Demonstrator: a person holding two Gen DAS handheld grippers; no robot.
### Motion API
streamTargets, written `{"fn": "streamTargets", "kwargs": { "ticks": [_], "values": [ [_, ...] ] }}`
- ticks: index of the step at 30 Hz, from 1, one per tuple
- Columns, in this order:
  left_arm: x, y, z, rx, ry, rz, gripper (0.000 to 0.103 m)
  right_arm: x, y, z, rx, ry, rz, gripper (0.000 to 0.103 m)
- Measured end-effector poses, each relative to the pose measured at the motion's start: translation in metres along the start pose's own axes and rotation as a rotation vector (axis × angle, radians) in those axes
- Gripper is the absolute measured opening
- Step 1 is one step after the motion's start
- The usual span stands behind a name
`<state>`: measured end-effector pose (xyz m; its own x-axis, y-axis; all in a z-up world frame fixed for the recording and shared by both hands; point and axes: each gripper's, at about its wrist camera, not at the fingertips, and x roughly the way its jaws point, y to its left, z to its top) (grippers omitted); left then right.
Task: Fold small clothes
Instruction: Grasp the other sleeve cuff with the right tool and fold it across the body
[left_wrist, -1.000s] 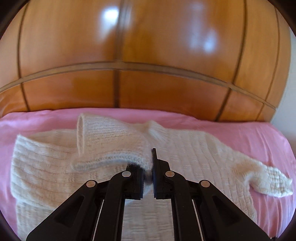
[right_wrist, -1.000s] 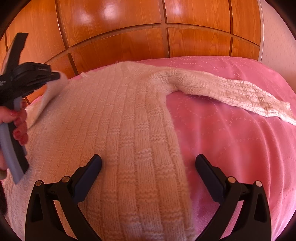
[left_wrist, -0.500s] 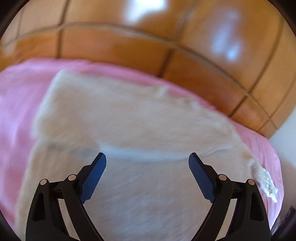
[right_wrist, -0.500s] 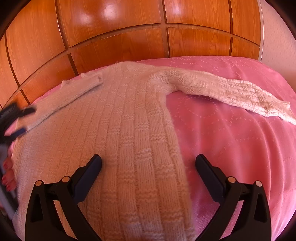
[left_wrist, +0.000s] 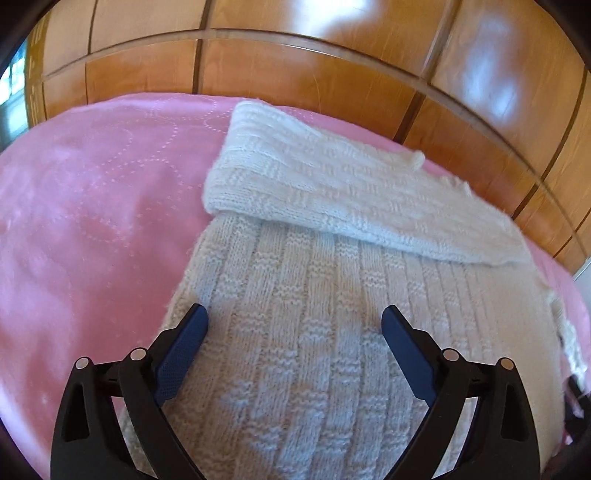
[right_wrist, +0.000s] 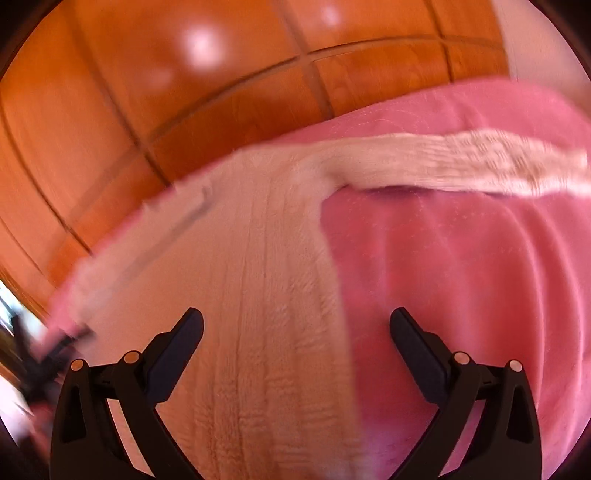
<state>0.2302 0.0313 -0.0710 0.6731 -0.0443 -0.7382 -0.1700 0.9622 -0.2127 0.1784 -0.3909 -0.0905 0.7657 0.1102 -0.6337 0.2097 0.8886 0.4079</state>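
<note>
A cream knitted sweater (left_wrist: 332, 280) lies flat on the pink bed cover (left_wrist: 92, 203). Its left sleeve (left_wrist: 332, 184) is folded across the upper body. My left gripper (left_wrist: 294, 310) hovers over the sweater's left side, jaws opening wide, gripping nothing; only the flat knit lies below them. In the blurred right wrist view, the right gripper (right_wrist: 297, 312) is open above the sweater's right edge (right_wrist: 258, 258), holding nothing. The right sleeve (right_wrist: 461, 166) stretches out sideways on the cover.
A glossy wooden headboard (left_wrist: 295, 66) runs along the far side of the bed. Pink bed cover (right_wrist: 461, 277) shows to the right of the sweater. A dark blurred shape (right_wrist: 40, 354) sits at the lower left edge of the right wrist view.
The left gripper let go of the left sleeve, which now lies folded over the body, then opened wide and shifted left. The right gripper has swung, blurring its view.
</note>
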Motion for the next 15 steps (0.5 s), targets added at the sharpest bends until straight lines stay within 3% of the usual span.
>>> {"fn": "streamTargets", "kwargs": {
  "ticks": [3, 8, 15],
  "values": [
    [0.003, -0.003, 0.0, 0.016, 0.01, 0.009, 0.098, -0.014, -0.047, 0.024, 0.165, -0.052, -0.019, 0.085],
    [0.004, -0.003, -0.002, 0.024, 0.016, 0.016, 0.099, -0.022, -0.117, 0.055, 0.387, -0.104, -0.073, 0.078],
    [0.006, -0.003, -0.003, 0.025, 0.011, 0.018, 0.099, -0.025, -0.173, 0.08, 0.532, -0.182, -0.18, 0.064]
  ]
}}
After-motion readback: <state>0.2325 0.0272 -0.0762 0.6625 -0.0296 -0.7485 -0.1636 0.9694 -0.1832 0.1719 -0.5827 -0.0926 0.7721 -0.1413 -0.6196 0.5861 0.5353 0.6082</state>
